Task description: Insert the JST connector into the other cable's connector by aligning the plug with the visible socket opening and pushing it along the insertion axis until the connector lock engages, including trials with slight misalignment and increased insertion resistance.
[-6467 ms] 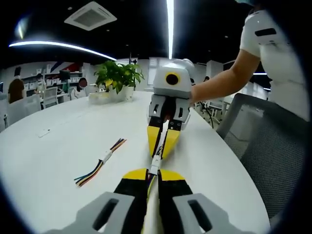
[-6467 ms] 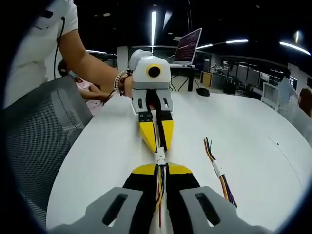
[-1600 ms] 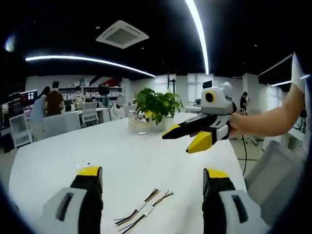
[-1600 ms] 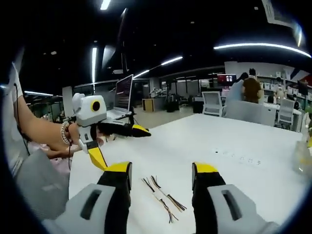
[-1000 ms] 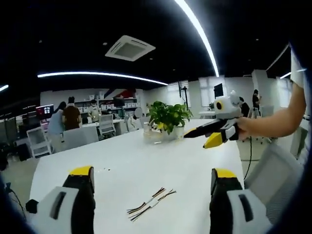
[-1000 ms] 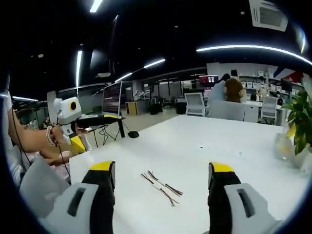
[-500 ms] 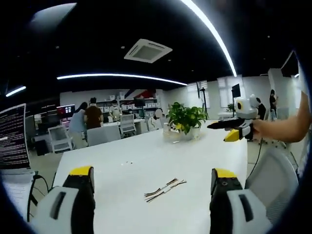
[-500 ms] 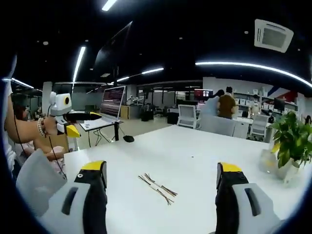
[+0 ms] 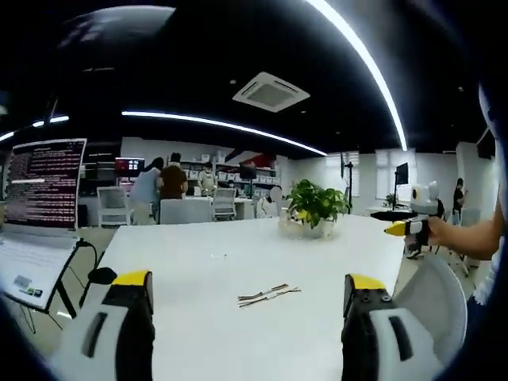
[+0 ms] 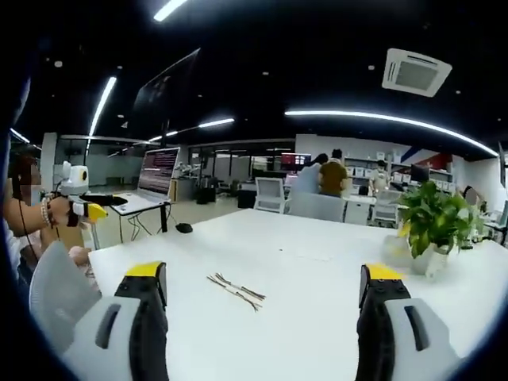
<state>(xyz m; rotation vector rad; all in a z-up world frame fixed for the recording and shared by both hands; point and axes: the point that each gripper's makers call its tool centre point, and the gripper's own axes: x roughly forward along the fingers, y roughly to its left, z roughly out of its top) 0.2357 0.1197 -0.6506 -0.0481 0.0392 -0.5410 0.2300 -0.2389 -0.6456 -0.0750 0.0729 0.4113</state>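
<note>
**Both tongs released, cables lying on the table**

While the left gripper (image 9: 248, 295) hangs above the near edge of the long white table (image 9: 198, 262), its yellow-tipped black jaws stand wide apart with nothing between them. The right gripper (image 10: 263, 290) is likewise spread open and holds nothing. Ahead of each pair of jaws, in the middle of the table, lie the two thin bundles of multicoloured wires with small white connectors (image 9: 269, 294), close together and touching neither gripper; whether they are plugged into each other is too small to tell. In the left gripper view the other gripper sits far off at the right, in a person's hand (image 9: 441, 232). A leafy green potted plant (image 10: 430, 218) stands farther along the table, and an open laptop (image 9: 36, 214) sits beside its end.
</note>
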